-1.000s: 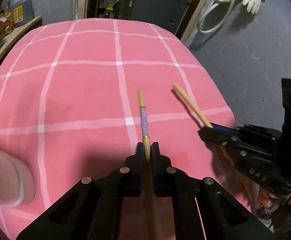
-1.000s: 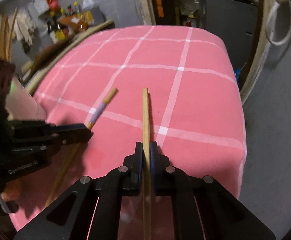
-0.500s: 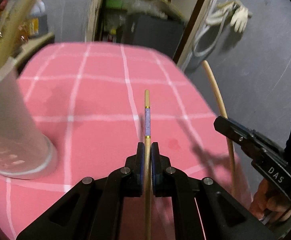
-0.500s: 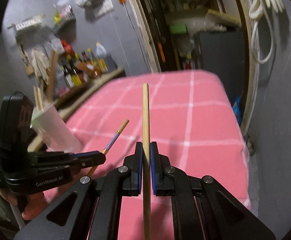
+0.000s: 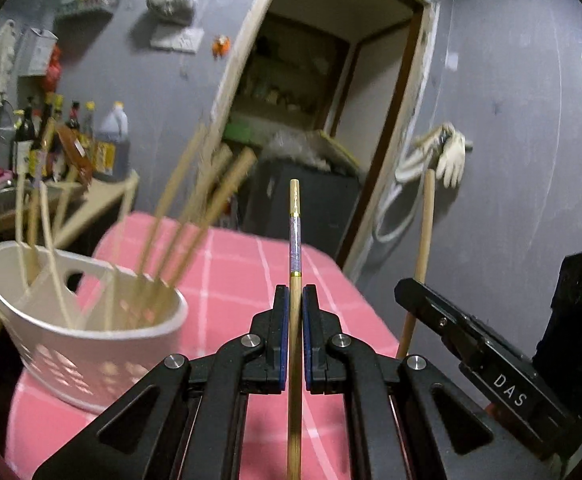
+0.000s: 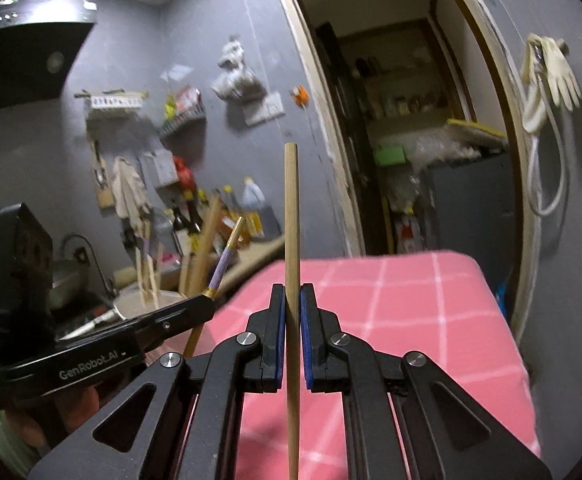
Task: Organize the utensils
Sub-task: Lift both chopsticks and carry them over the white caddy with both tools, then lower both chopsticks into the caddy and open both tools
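Note:
My left gripper [image 5: 295,300] is shut on a chopstick with a purple band and gold rings [image 5: 294,240], held raised above the pink checked table [image 5: 243,272]. My right gripper [image 6: 290,300] is shut on a plain wooden chopstick [image 6: 291,220], also raised. A white perforated holder [image 5: 91,356] with several chopsticks stands on the table at the left of my left gripper. The right gripper [image 5: 407,296] and its plain chopstick [image 5: 425,232] show at the right in the left wrist view. The left gripper [image 6: 207,304] and banded chopstick [image 6: 223,264] show at the left in the right wrist view.
A side counter with bottles [image 5: 71,136] and a sink [image 6: 67,280] lies left of the table. A doorway with a dark cabinet [image 6: 471,208] is behind the table. Gloves hang on the grey wall [image 5: 451,156].
Both grippers lifted their chopsticks off the table and tilted them upward. The white holder has come into view close at the left of the left gripper.

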The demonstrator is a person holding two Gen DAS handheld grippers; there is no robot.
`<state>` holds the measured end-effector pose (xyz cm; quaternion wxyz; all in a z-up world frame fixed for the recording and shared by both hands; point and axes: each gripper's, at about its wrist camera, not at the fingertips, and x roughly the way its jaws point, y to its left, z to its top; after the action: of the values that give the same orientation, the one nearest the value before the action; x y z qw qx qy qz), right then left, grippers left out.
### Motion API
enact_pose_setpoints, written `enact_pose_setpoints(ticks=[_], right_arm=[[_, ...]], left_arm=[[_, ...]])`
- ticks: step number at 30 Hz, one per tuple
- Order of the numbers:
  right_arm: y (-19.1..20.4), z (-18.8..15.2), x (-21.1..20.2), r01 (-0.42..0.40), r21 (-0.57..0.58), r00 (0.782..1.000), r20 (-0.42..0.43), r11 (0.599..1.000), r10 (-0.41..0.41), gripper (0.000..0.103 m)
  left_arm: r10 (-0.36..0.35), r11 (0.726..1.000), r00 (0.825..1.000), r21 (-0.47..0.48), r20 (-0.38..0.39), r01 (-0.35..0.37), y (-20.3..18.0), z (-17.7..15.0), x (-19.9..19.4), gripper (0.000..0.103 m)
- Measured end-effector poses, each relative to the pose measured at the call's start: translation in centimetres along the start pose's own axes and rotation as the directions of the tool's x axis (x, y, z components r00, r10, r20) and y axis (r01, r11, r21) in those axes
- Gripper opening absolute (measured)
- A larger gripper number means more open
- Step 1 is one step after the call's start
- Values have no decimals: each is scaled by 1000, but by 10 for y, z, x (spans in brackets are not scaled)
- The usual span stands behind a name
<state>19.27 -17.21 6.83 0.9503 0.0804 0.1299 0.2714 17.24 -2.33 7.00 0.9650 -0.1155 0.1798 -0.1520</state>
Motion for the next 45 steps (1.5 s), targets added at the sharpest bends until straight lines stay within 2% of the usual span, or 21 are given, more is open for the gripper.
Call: enact_pose_setpoints(ticks=[5,10,16,22,28,33,37,45], right_arm=[[22,19,11,-52,-6,997,56,999,52,5],[45,39,25,-112,-18,987,115,994,113,5],[71,57,49,-163,-36,968,189,986,167,5],[85,60,73,-165,-45,954,248,985,171,5],[85,50,92,-142,-53,953,263,988,151,5],[80,35,101,-151,-57,952,261,987,161,5],[82,28,109,-143,-77,959,236,987,158,5],[83,18,116,-148,-82,968,194,986,162,5]], left_arm=[[29,1000,993,-16,118,-27,21,25,-26,4],[89,995,975,-53,202,-80,65,53,-47,4],[186,978,940,-146,286,-149,121,77,-66,4],[269,955,904,-211,333,-206,168,96,-76,4],[313,945,871,-218,379,-245,188,103,-72,4],[340,937,855,-216,392,-274,198,99,-61,4],[359,931,847,-217,392,-294,206,94,-53,4],[369,924,862,-233,347,-302,211,73,-37,4]])
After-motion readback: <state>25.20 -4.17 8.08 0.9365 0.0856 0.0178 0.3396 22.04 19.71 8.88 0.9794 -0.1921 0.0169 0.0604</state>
